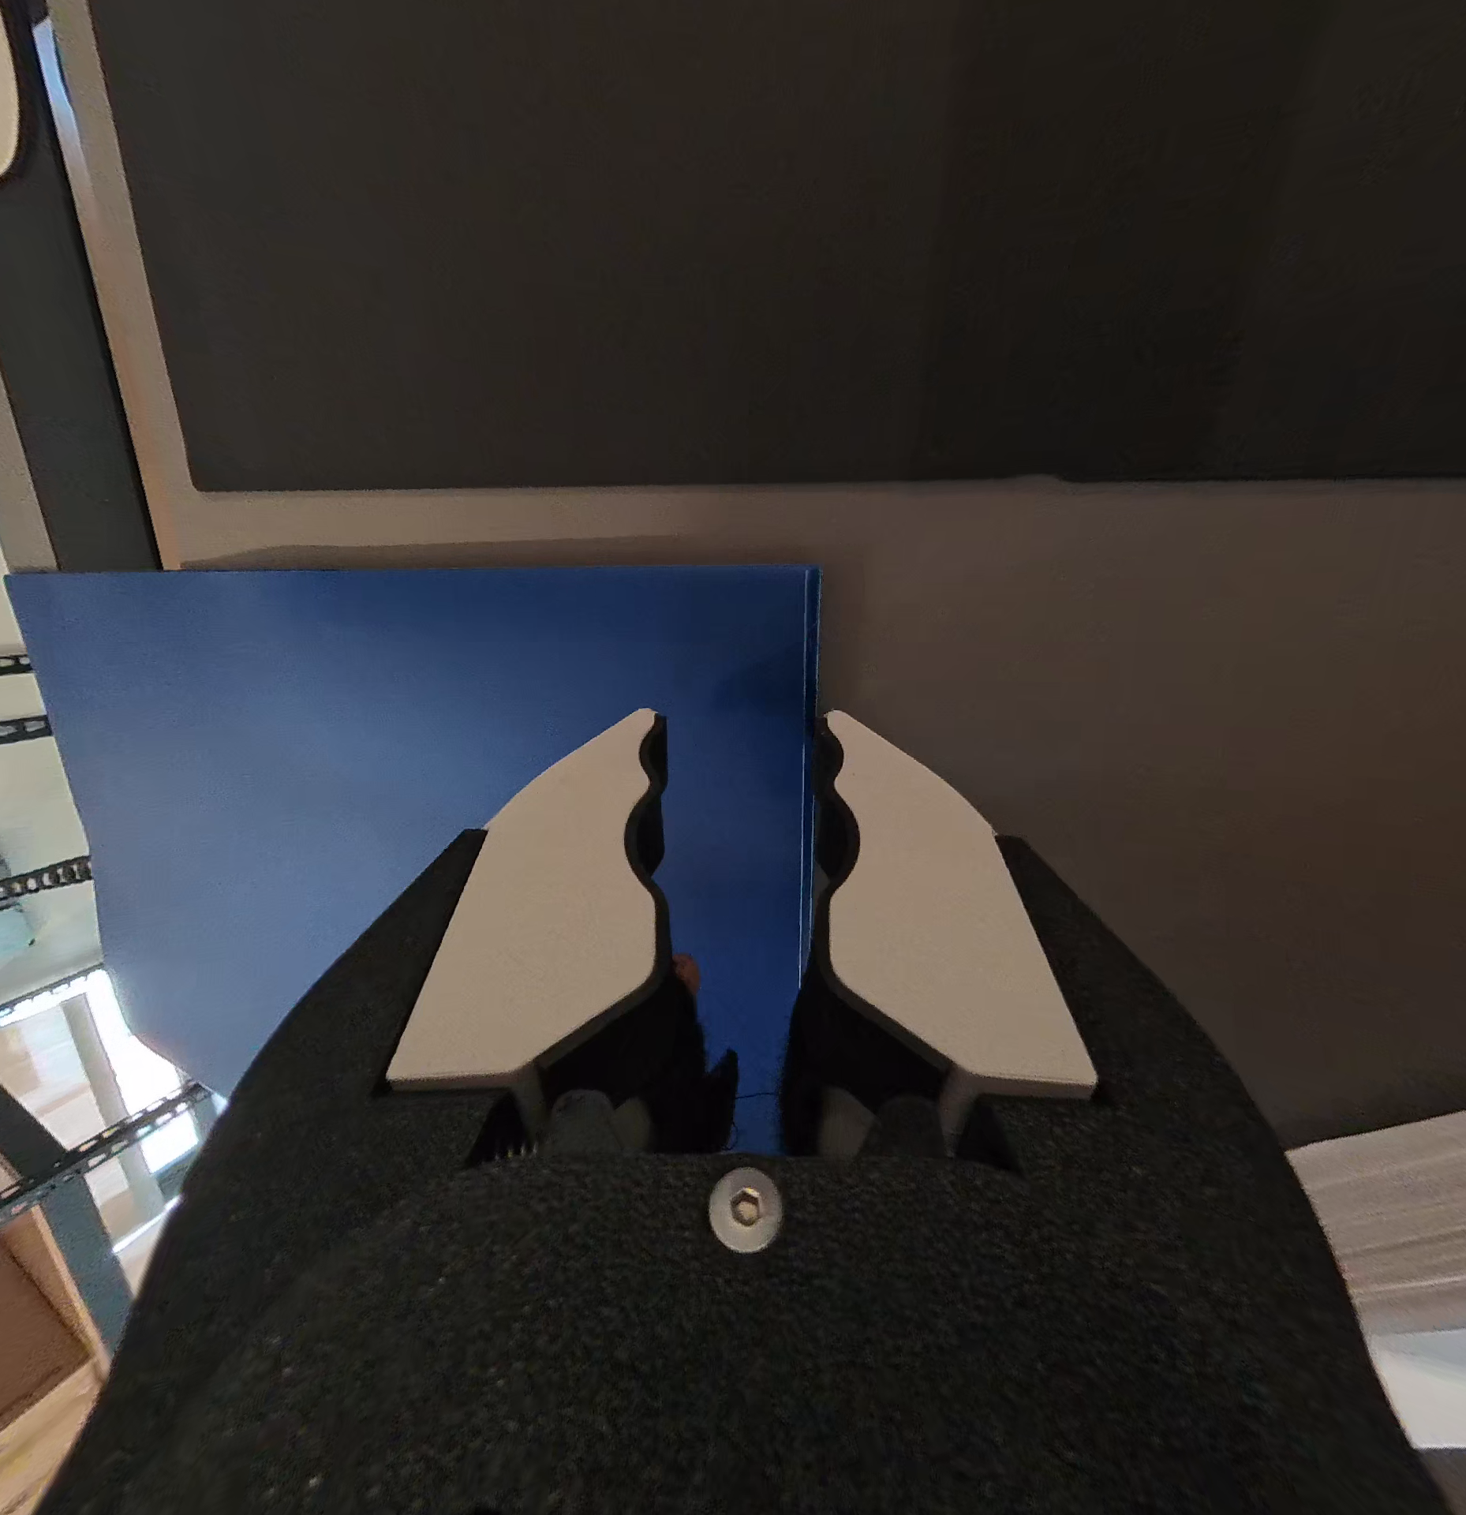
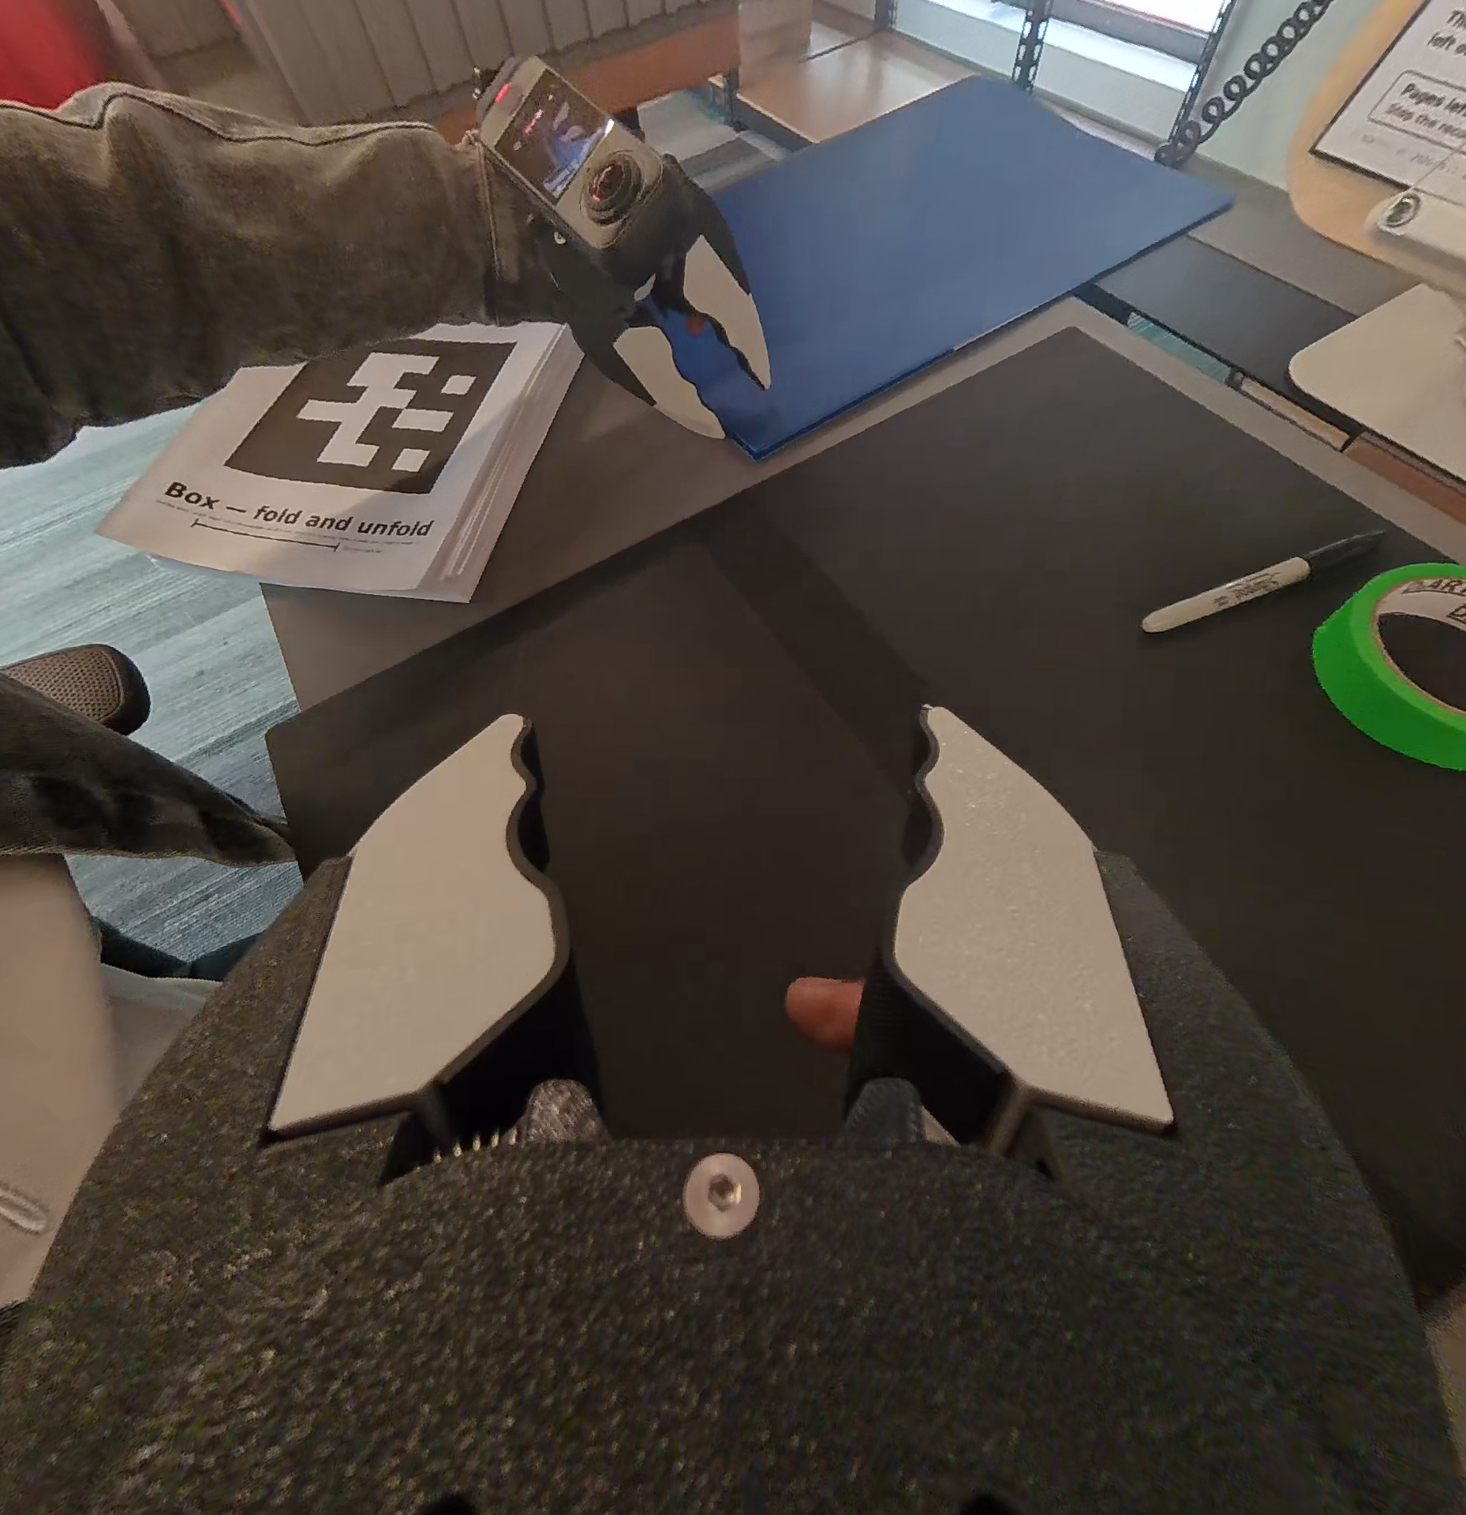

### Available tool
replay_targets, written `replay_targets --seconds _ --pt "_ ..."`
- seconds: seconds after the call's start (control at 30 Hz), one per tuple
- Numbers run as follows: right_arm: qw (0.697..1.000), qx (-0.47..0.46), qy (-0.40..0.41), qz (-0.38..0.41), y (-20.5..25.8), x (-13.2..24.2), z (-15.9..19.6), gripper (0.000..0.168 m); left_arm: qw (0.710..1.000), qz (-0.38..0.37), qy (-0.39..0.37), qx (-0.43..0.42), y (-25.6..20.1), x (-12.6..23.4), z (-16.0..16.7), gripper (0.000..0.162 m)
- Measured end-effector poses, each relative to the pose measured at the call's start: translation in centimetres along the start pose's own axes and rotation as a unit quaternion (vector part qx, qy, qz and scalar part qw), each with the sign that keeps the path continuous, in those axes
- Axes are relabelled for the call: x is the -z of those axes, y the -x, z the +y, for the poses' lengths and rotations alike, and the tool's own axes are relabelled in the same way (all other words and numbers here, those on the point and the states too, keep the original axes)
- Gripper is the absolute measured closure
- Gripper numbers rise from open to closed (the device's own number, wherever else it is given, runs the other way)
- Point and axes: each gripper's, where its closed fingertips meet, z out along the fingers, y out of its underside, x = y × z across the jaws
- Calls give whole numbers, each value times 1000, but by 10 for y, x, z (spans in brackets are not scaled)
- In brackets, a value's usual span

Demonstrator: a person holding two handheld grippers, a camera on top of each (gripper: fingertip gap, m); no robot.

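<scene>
- The left gripper [image 1: 739, 721] hovers over the near corner of the blue folder [image 1: 385, 779], fingers a little apart, pinching nothing.
- The right gripper [image 2: 726, 721], fingers spread wide, hangs empty above the black mat [image 2: 1041, 508].
- The folder lies closed on the table [image 2: 631, 484], far from the right gripper, beside a paper stack [image 2: 369, 459].

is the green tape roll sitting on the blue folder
No, the green tape roll lies on the black mat beside a marker, well apart from the blue folder.
</scene>
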Motion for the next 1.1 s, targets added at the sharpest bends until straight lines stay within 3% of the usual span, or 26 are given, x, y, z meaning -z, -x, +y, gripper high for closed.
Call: replay_targets --seconds 0.03,0.27,0.33,0.43,0.53,0.63,0.73,0.83,0.87,0.93,1.0,1.07,1.1 --pt "1000 2 3 -2 1 -2 0 82 1000 -4 -1 -2 0 0 0 128" --pt "999 23 20 -22 12 -19 -6 83 1000 -18 -21 4 3 3 -1 132" --pt "999 38 23 -28 15 -29 -13 91 999 -40 -35 2 8 6 -4 135" --pt "996 83 8 -32 13 -60 -35 101 992 -102 -78 11 21 15 -13 156" --pt "986 166 -15 -20 3 -113 -61 104 986 -134 -93 20 28 22 -14 157" --pt "946 321 -31 26 -17 -186 -77 106 984 -139 -105 41 31 27 -14 158" --pt "869 490 -13 71 -34 -258 -71 111 981 -146 -114 52 34 34 -14 158" --pt "809 579 -24 94 -36 -308 -75 111 981 -142 -118 60 35 39 -13 158" --pt "795 596 -44 105 -34 -318 -84 118 981 -140 -119 61 34 40 -13 158" --pt "768 627 -61 114 -32 -330 -98 155 978 -157 -121 64 38 44 -11 156" --pt "758 643 -60 93 -30 -333 -104 165 969 -204 -121 72 48 53 -3 149" --pt "766 635 -66 77 -27 -328 -115 166 954 -264 -98 98 58 58 13 116" --pt "773 627 -67 71 -26 -326 -122 165 946 -292 -75 117 62 58 26 108"
